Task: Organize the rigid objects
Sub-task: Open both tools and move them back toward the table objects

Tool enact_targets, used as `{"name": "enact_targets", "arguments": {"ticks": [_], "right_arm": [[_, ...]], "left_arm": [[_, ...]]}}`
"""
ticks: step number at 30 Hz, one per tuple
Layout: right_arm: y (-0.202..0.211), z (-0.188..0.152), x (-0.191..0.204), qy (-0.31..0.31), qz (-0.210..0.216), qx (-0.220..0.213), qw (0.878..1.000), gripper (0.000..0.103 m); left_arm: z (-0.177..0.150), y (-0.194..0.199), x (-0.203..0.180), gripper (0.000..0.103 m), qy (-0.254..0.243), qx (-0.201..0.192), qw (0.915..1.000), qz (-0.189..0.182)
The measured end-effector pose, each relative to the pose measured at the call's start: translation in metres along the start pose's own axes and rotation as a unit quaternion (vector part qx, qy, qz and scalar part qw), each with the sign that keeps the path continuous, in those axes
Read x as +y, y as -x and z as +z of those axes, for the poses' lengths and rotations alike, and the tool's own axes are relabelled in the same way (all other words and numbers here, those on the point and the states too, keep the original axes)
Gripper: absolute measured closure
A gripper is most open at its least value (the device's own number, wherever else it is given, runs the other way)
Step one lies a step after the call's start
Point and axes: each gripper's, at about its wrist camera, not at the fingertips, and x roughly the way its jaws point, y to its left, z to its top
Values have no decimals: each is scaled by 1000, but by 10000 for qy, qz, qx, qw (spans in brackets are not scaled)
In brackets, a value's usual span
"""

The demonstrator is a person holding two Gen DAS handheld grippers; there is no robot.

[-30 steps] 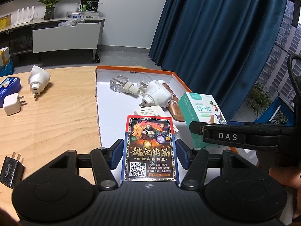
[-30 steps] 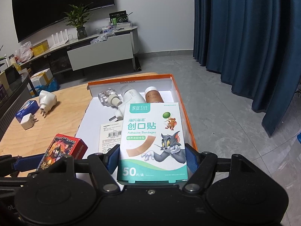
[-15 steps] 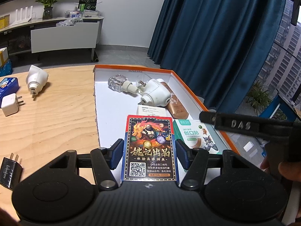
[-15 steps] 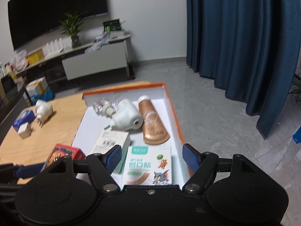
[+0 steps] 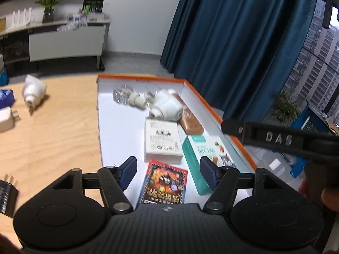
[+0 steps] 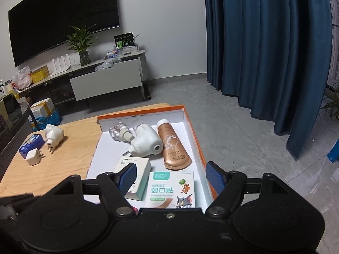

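Two grippers, left (image 5: 167, 172) just opened and right (image 6: 170, 176) spread, hover over the box (image 5: 214, 112), card pack (image 5: 165, 184) lying loose beside bandages (image 6: 171, 190) inside.

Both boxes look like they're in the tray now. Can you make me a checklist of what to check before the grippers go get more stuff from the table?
1. Left hand-held gripper let go of the card box: ok, its jaws have just been opening and stand clear of the box.
2. Right hand-held gripper empty: ok, the bandage box lies flat below open jaws.
3. Both boxes inside the orange-rimmed tray: ok.
4. Things left on the table: ok, white plug, small white charger, blue box and black charger wait.
5. Room left in the tray: ok, bare white floor at its left.
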Motion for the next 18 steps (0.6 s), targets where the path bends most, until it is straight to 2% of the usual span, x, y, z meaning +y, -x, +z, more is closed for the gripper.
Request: {"name": "enact_targets", "arguments": {"ticks": [7,18], "right_arm": [[13,-5,20,137,205,-23,9997,15],[35,-21,70,455,734,45,9962,14]], "left_arm": [[-2,25,15,24,228,-173,9989,379],[-15,79,61,16,592,-479,9916,1046]]}}
